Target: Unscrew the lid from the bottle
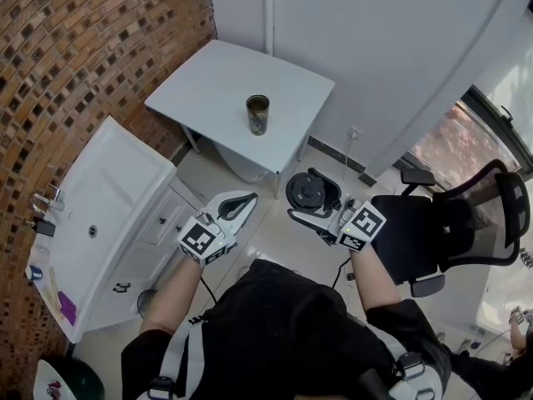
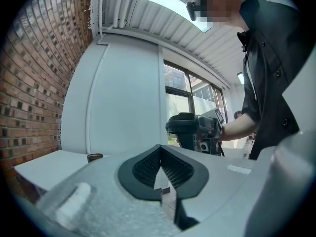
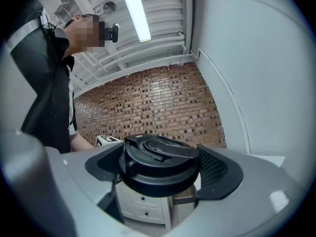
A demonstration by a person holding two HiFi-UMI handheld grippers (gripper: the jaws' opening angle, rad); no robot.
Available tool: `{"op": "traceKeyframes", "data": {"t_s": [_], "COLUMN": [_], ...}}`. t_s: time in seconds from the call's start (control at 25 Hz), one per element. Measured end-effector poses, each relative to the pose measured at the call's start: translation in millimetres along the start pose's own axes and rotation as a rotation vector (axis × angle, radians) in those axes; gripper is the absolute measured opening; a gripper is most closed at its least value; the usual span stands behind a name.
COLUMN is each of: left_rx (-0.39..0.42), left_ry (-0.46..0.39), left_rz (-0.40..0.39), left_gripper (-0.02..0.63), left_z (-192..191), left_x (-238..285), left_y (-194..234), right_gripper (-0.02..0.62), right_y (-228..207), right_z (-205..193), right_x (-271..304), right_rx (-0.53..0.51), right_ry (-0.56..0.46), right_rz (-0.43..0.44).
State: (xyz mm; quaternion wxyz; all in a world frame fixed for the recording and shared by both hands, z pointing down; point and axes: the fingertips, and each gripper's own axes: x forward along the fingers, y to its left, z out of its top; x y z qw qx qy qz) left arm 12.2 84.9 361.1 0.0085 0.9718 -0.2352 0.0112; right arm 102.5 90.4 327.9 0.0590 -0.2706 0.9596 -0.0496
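Note:
A dark, open-topped bottle [image 1: 257, 114] stands upright on the small white table [image 1: 208, 82], with no lid on it. Its rim [image 2: 95, 157] shows low at the left of the left gripper view. The round black lid [image 1: 308, 192] is held well away from the bottle, over the floor in front of me, with my right gripper [image 1: 311, 203] shut on it. The right gripper view shows the lid [image 3: 160, 164] filling the space between the pads of that gripper [image 3: 162, 174]. My left gripper [image 1: 241, 203] hangs beside it, shut and holding nothing [image 2: 162, 169].
A white sink counter [image 1: 100, 215] with drawers runs along the brick wall [image 1: 75, 48] at the left. A black office chair [image 1: 466, 223] stands at the right. White wall panels [image 1: 375, 48] rise behind the table.

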Motion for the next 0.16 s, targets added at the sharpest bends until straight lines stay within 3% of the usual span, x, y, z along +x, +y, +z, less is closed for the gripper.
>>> {"op": "traceKeyframes", "data": {"t_s": [0.16], "left_rx": [-0.008], "left_ry": [0.002], "left_rz": [-0.003], "left_gripper": [0.003], "left_z": [-1.3], "left_x": [-0.5], "left_y": [-2.3], "right_gripper": [0.46], "right_y": [2.6], "right_z": [-0.9], "right_x": [0.8], "right_rx": [-0.006], "right_ry": [0.005], "right_rz": [0.003]}}
